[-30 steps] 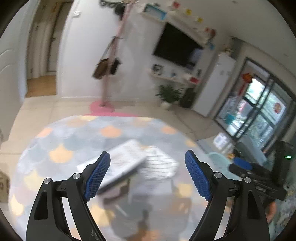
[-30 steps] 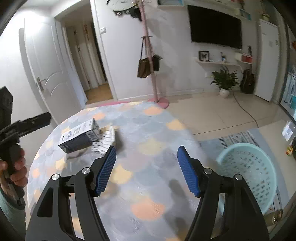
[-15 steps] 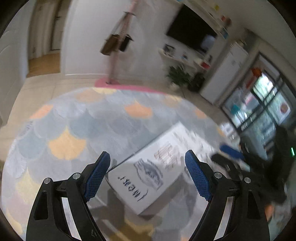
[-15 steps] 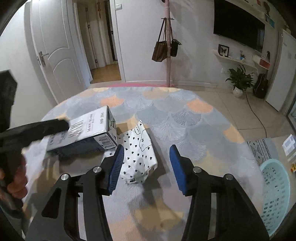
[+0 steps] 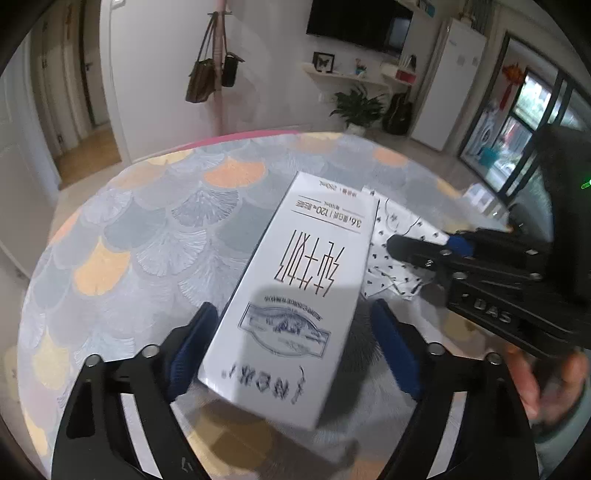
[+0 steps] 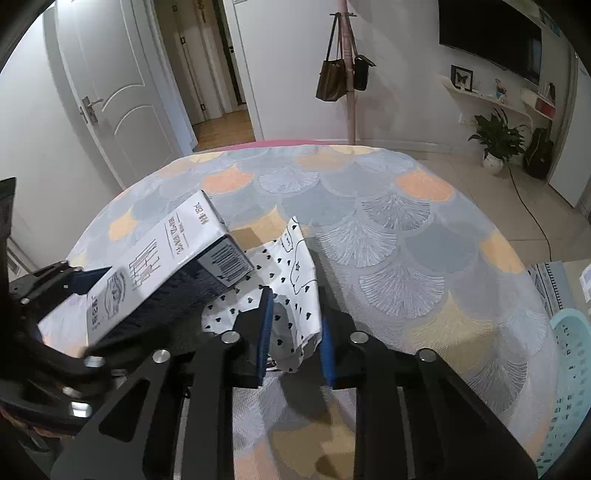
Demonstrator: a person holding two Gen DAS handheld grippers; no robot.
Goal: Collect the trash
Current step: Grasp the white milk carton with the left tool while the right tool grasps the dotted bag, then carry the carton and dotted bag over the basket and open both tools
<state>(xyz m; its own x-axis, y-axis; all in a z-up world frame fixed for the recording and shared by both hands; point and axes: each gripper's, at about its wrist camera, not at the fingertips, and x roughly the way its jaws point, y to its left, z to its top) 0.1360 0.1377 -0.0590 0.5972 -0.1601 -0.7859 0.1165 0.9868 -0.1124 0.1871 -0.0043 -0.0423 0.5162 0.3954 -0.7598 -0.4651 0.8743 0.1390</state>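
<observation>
Milk carton lies between left hand-held gripper's parted, closing jaws; right hand-held gripper has just clamped the spotted wrapper.

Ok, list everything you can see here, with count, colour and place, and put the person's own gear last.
Carton: one, white, lying on table, between left gripper's jaws.
Wrapper: one, white with black hearts, beside carton.
Table: one, grey and orange fan-pattern cloth.
Basket: one, pale green, on floor, right of table.
Bags: two, brown and black, on pink stand.
Potted plant: one, green, by wall.
TV: one, black, on wall.
Left gripper: black, blue pads, closing, right pad clear of carton.
Right gripper: closed on wrapper.
</observation>
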